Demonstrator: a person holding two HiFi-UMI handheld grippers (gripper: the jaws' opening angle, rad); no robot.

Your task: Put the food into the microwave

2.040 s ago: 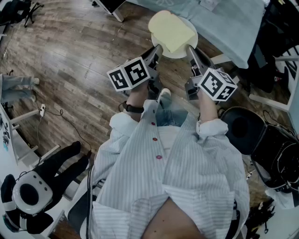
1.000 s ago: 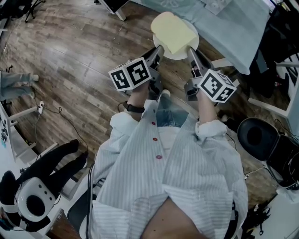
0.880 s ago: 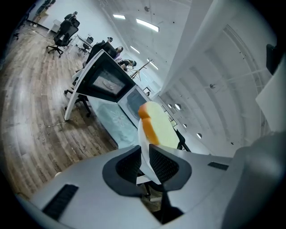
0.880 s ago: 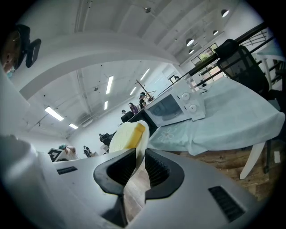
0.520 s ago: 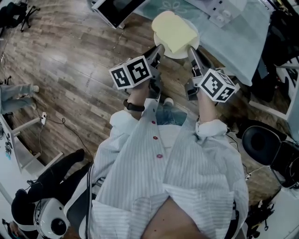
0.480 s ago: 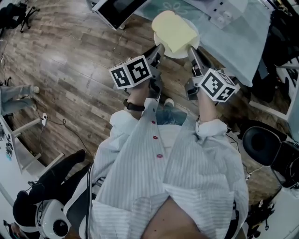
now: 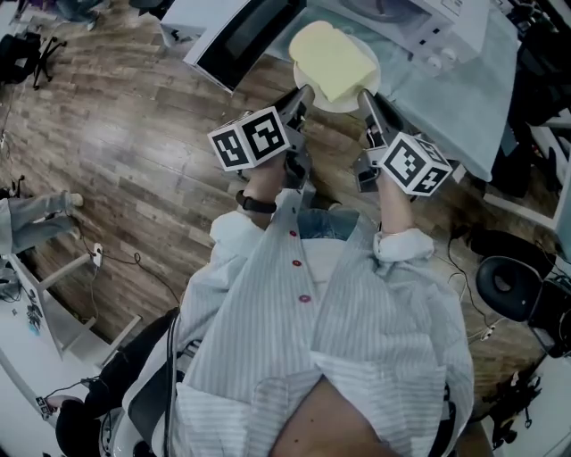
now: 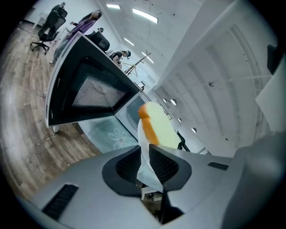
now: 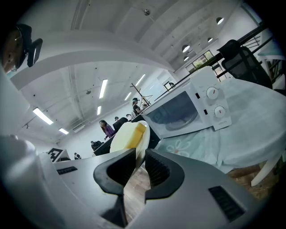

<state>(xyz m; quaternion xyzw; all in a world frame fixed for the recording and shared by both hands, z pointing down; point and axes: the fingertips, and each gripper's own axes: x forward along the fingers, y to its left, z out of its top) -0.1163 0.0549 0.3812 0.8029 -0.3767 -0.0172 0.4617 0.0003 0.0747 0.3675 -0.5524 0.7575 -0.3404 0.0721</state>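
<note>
Microwave door hangs open at far left. Left gripper is clamped on the left rim of the plate. The bread slice lies loose on the plate, held in the air just short of the microwave. Right gripper pinches the opposite rim. Plate looks stiff, smooth, probably slippery and breakable. Bread looks light and soft and could slide, so hold the rims only and keep the plate level.

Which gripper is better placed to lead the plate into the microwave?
Probably right. Both clamp the plate, but the right gripper faces the microwave opening; the open door crowds the left gripper.
</note>
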